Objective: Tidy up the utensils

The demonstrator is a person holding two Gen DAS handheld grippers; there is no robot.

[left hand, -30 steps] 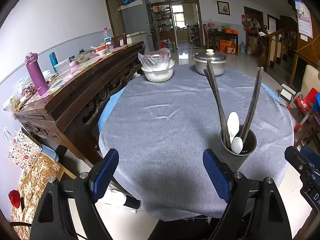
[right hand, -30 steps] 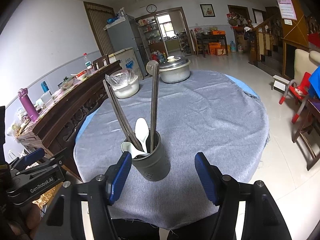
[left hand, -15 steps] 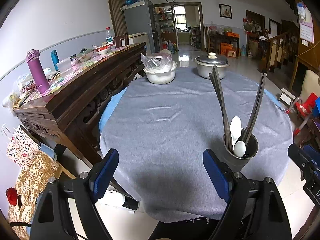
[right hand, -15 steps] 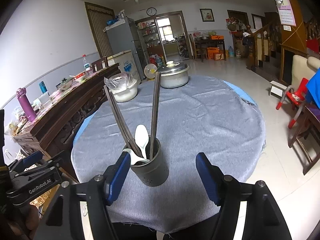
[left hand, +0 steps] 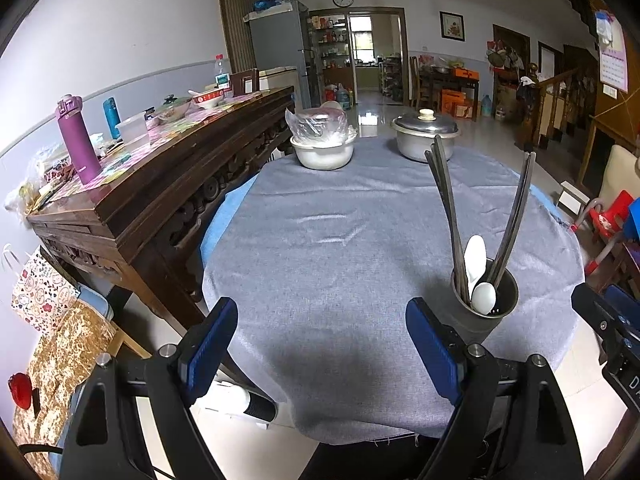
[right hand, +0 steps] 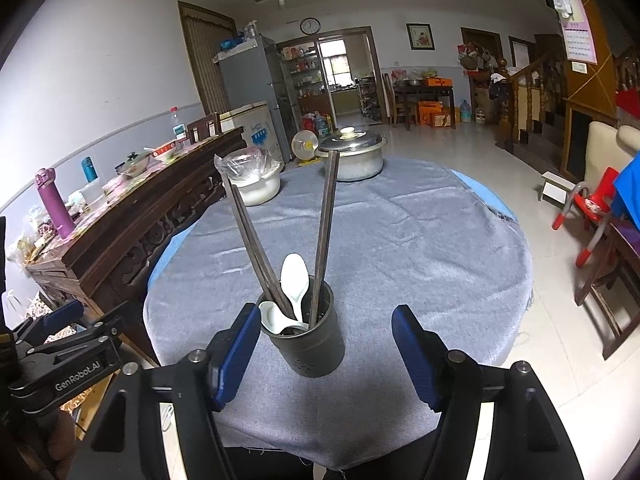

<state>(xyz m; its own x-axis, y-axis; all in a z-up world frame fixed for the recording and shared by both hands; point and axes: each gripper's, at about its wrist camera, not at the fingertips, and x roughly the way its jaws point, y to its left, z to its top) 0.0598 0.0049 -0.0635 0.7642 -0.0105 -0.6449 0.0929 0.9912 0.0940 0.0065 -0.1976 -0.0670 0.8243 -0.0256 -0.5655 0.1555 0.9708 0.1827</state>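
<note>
A dark metal utensil holder (right hand: 307, 340) stands near the front edge of the round table under a grey cloth (right hand: 400, 240). It holds dark chopsticks (right hand: 326, 224) and two white spoons (right hand: 295, 280). My right gripper (right hand: 324, 352) is open and empty, its jaws on either side of the holder but nearer to me. In the left wrist view the holder (left hand: 484, 308) stands at the right. My left gripper (left hand: 320, 352) is open and empty over the cloth's front edge, left of the holder.
A white bowl covered with plastic (left hand: 323, 148) and a lidded steel pot (left hand: 425, 138) stand at the table's far side. A dark wooden sideboard (left hand: 160, 176) with bottles and dishes runs along the left. Red chairs (right hand: 588, 208) stand at the right.
Both grippers have drawn back and up a little from the table. The holder and utensils have not moved. Both grippers stay open.
</note>
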